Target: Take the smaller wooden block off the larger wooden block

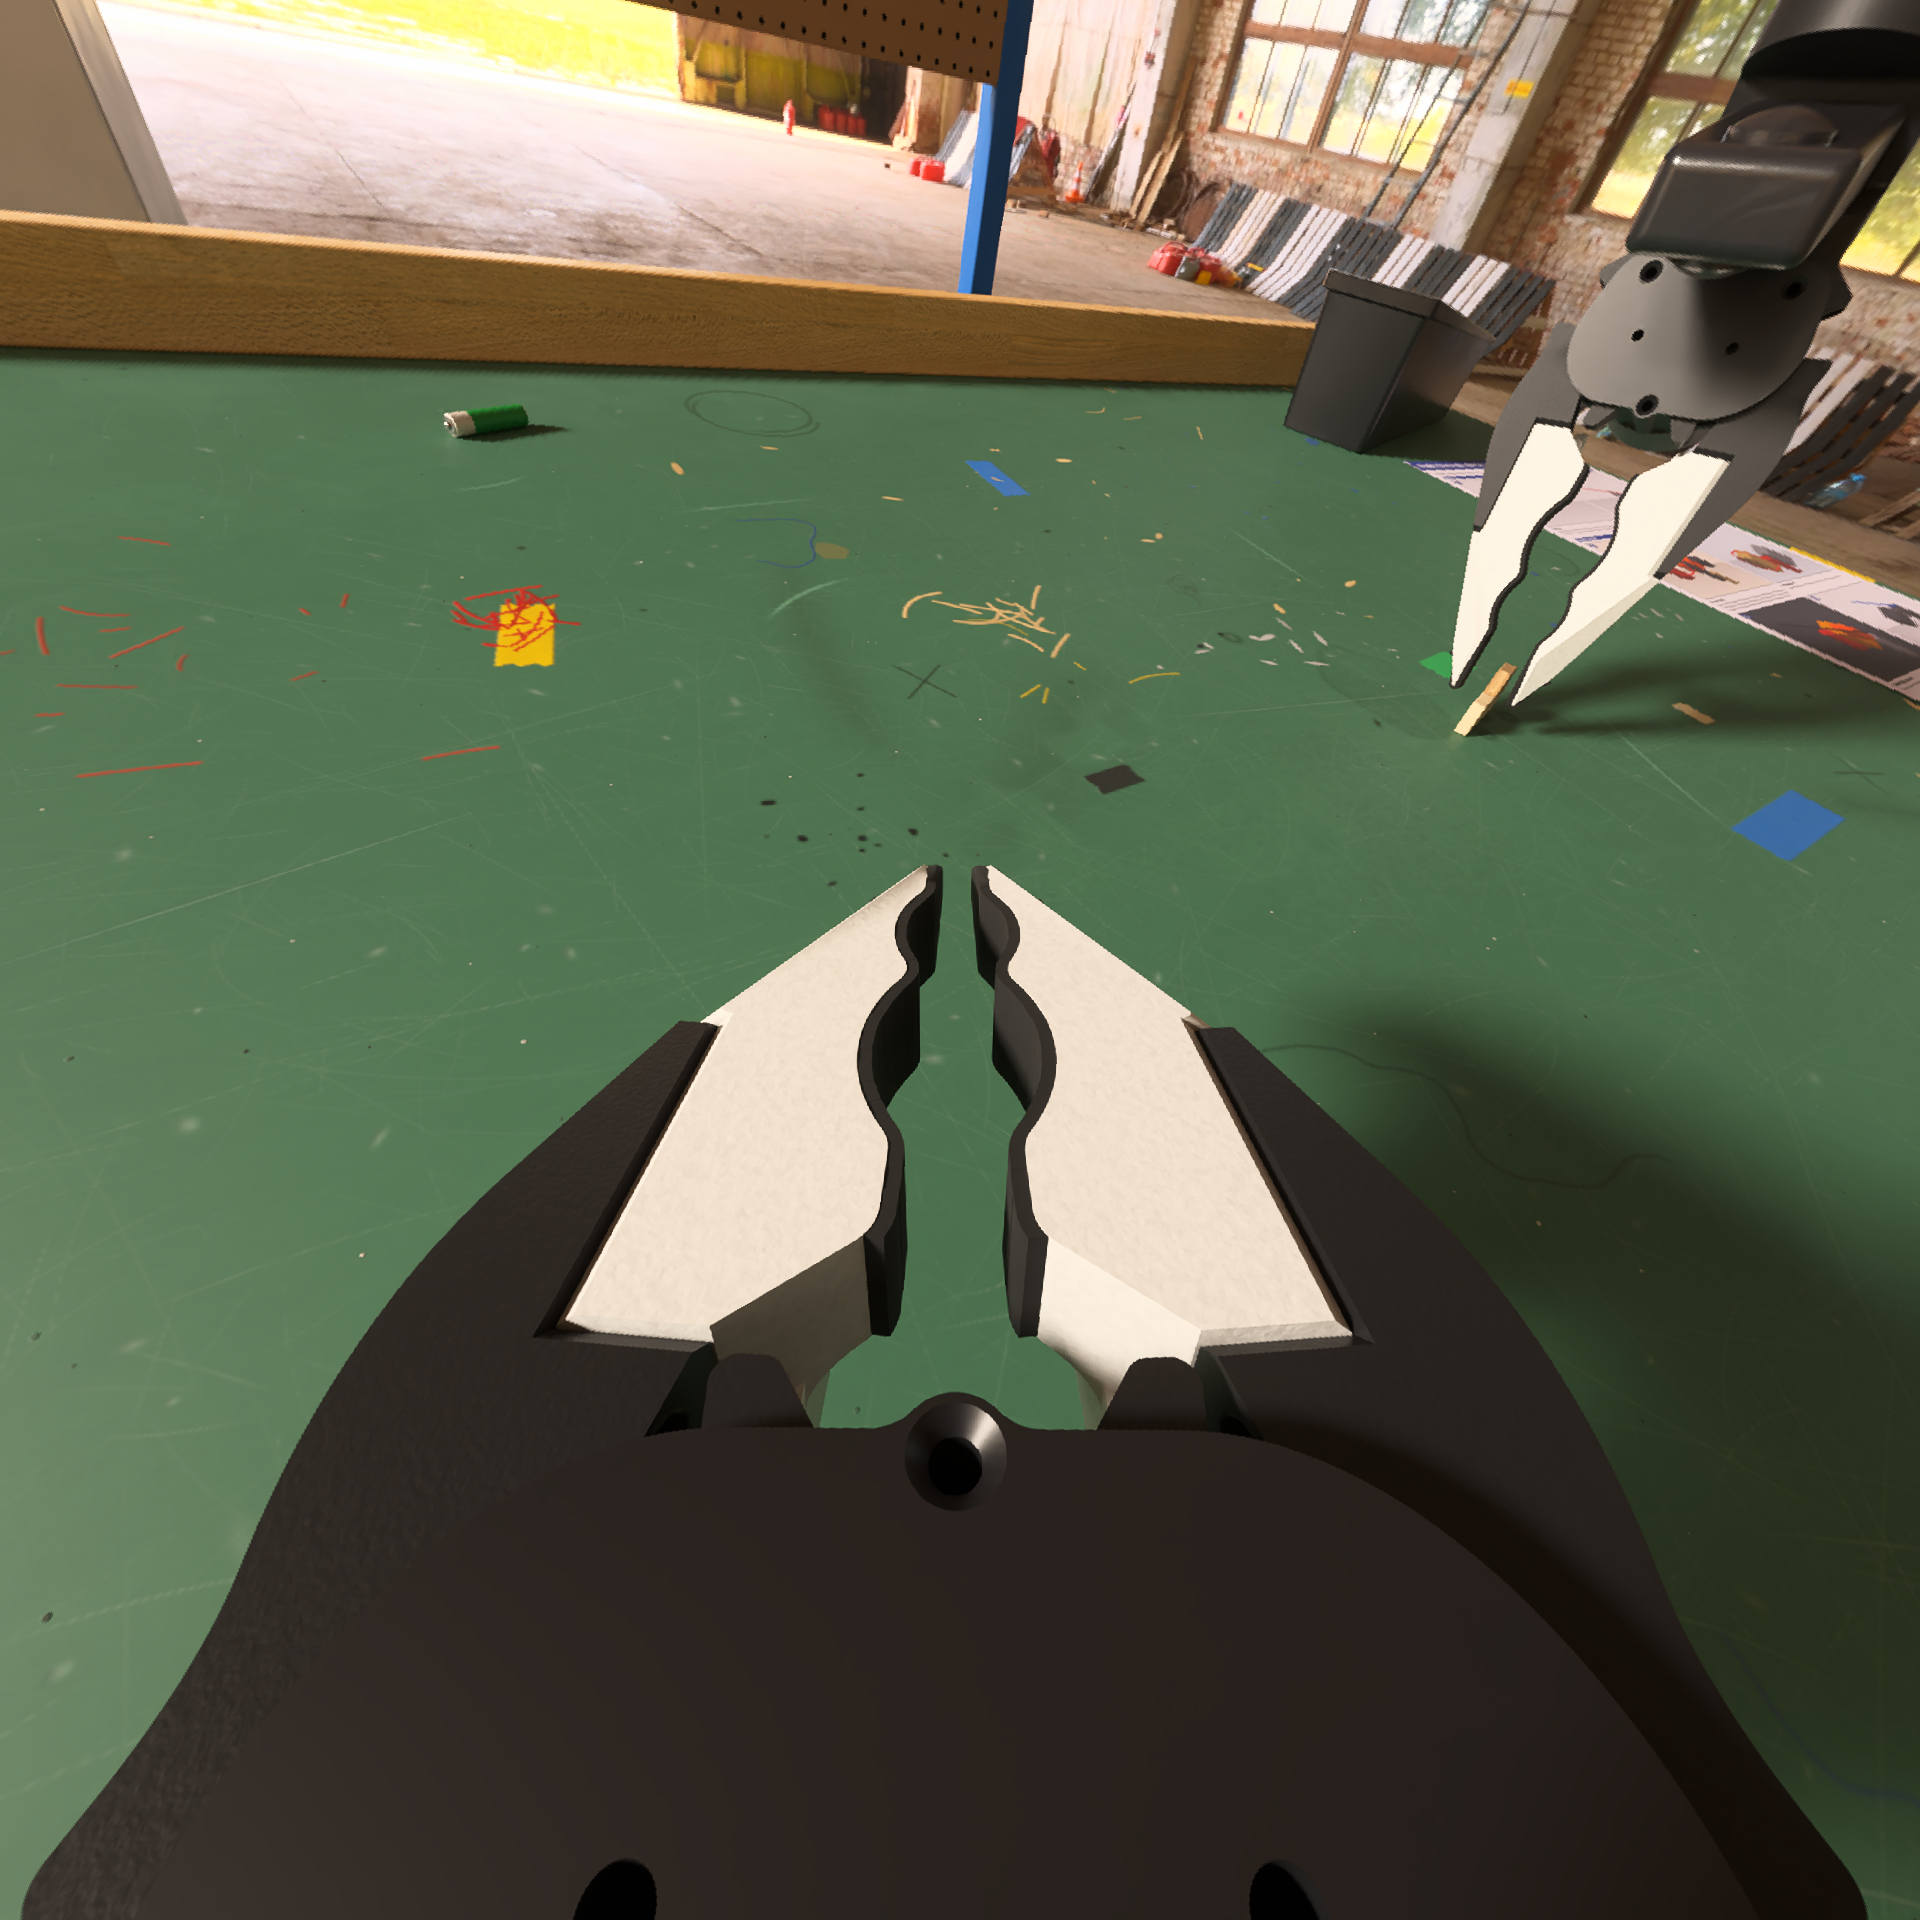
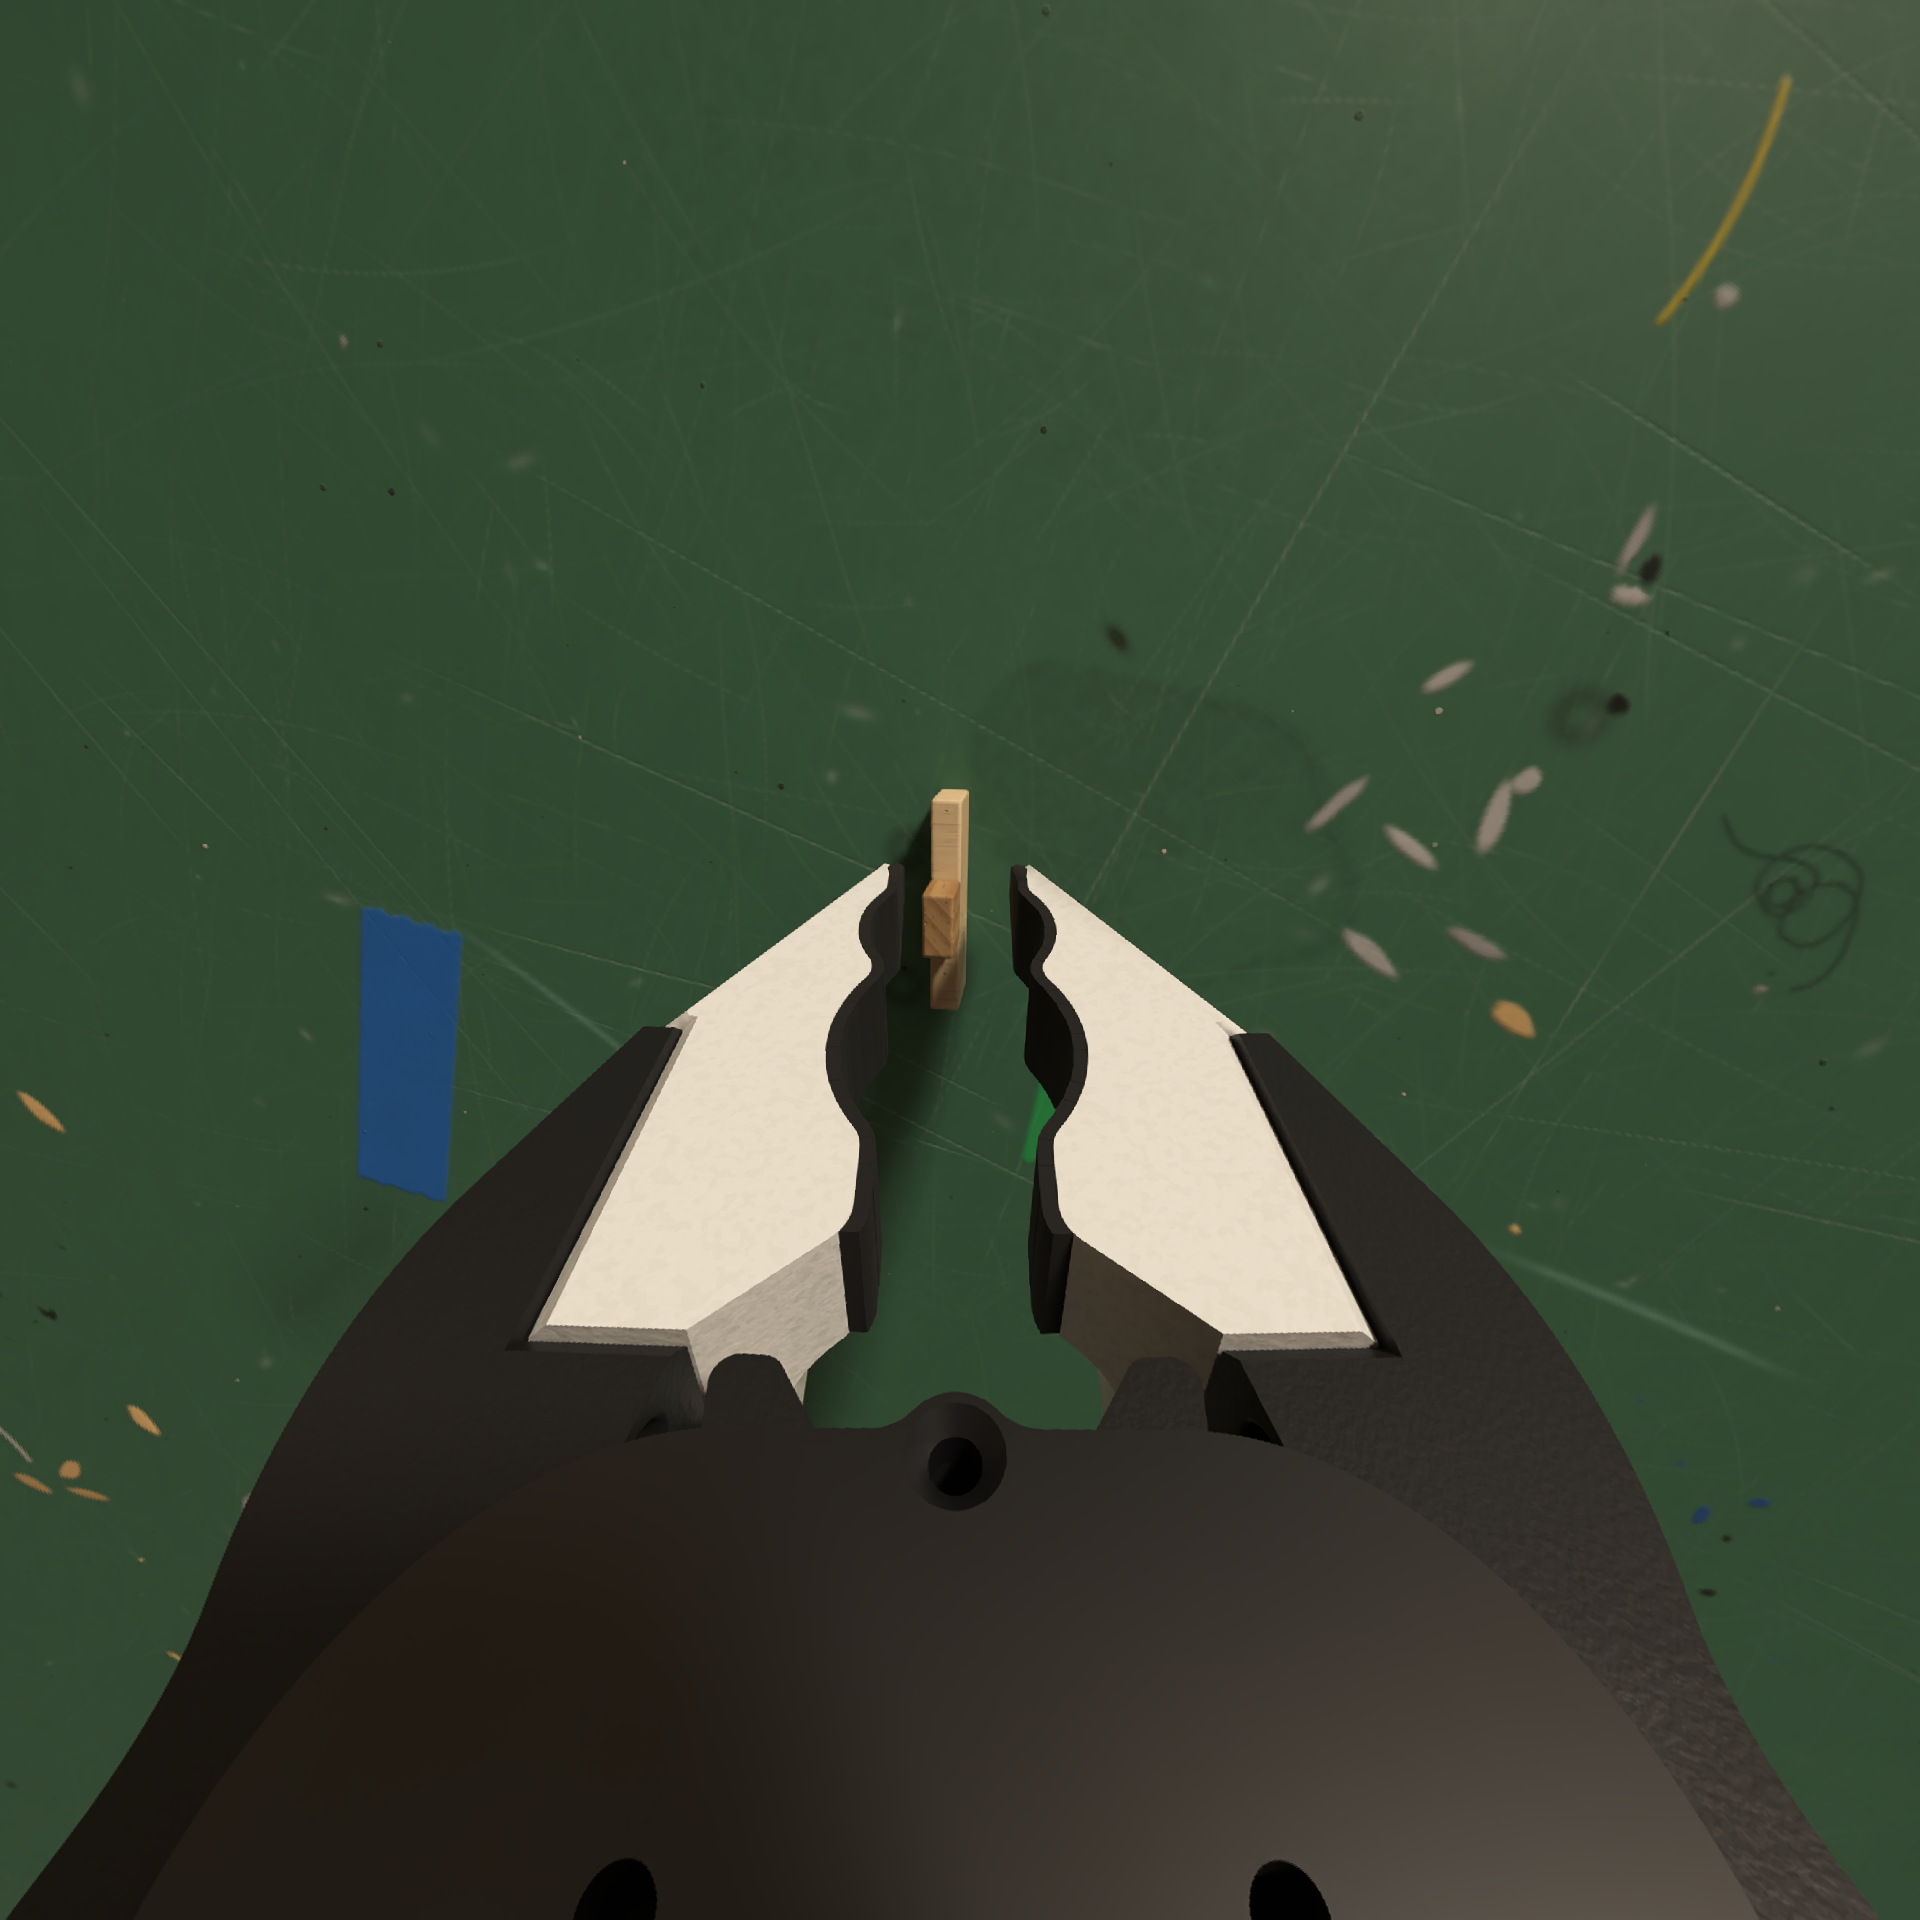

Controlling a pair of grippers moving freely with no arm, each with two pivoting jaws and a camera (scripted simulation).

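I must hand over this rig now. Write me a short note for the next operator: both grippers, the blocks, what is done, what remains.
Right gripper: pointing down at the green mat, jaws open on either side of the two blocks, nothing gripped.
Left gripper: away from the blocks, low above the mat, jaws almost shut, empty.
Blocks: the smaller wooden block sits on the larger wooden block, a thin strip on the mat.
Done: right gripper is lined up.
Left: shut on the smaller block, lift it off, put it on the mat.

Pale, grained wood blocks (image 2: 949, 914) on a scuffed matt green mat (image 2: 623, 520); raw wooden rail (image 1: 623, 312).
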